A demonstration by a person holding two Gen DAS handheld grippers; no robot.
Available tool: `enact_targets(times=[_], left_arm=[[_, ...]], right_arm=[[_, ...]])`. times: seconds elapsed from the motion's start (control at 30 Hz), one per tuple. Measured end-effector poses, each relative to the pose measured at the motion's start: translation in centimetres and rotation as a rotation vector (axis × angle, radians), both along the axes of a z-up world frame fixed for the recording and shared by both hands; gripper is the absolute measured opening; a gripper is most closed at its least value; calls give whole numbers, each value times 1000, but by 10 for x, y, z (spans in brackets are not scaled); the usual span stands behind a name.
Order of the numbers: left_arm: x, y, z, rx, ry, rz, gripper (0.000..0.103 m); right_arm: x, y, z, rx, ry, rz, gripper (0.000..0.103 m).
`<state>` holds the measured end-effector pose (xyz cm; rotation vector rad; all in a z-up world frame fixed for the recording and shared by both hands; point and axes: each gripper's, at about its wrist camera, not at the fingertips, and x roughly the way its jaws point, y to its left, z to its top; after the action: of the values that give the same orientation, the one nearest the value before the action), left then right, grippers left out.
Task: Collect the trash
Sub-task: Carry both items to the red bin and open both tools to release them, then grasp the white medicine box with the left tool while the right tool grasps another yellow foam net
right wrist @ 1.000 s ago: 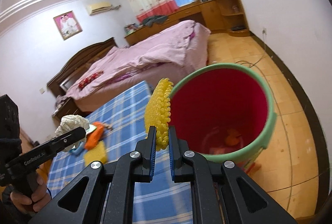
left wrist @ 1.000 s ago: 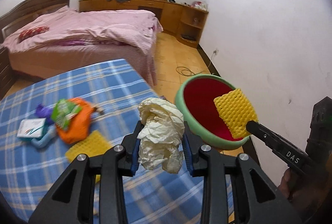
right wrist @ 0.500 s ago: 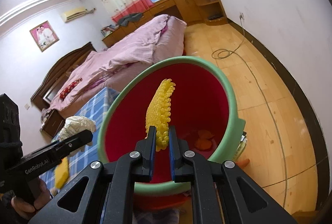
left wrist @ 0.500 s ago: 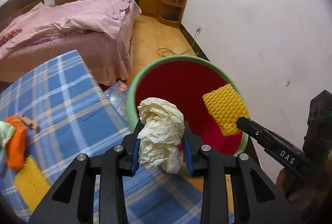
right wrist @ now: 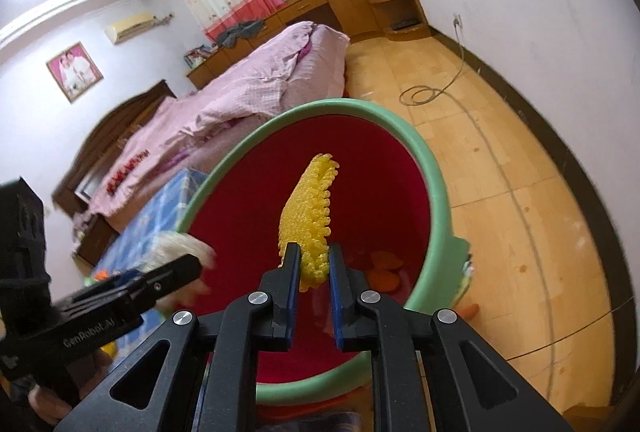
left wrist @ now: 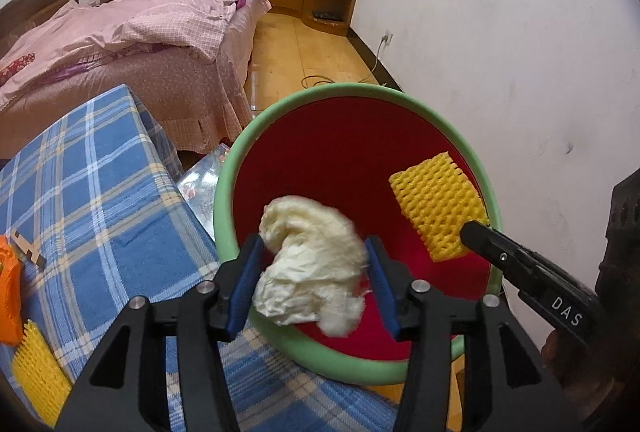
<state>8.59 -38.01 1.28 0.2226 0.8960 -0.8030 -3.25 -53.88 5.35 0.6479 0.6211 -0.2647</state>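
Now your left gripper point(left wrist: 314, 274) has its fingers spread, with the blurred paper wad point(left wrist: 310, 266) loose between the blue pads over the bin's point(left wrist: 224, 200) red inside. Your right gripper point(right wrist: 313, 264) pinches the yellow foam net point(right wrist: 310, 214) upright above the same bin, at two o'clock from the wad. Beside the bin at nine o'clock lies the blue checked cloth point(left wrist: 92, 184), with another foam net point(left wrist: 38, 376) at seven o'clock.

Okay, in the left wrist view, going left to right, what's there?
Orange wrapper → yellow mesh on the cloth → paper wad → yellow mesh over the bin → right gripper
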Motion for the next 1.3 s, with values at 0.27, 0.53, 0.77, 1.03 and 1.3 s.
enact_targets(times=[0.27, 0.53, 0.77, 1.03, 1.3], left_arm=[[-2, 6, 5, -30, 11, -7, 61], [-10, 24, 27, -63, -7, 9, 61], [-19, 49, 47, -77, -44, 44, 61], [-24, 94, 62, -77, -79, 113, 61], [-10, 154, 58, -89, -52, 212, 61]], right_arm=[[-6, 4, 4, 14, -15, -21, 33], [-20, 13, 17, 4, -36, -46, 36], [-31, 32, 35, -14, -71, -32, 47], [-33, 59, 45, -16, -75, -8, 54], [-28, 85, 49, -24, -64, 39, 55]])
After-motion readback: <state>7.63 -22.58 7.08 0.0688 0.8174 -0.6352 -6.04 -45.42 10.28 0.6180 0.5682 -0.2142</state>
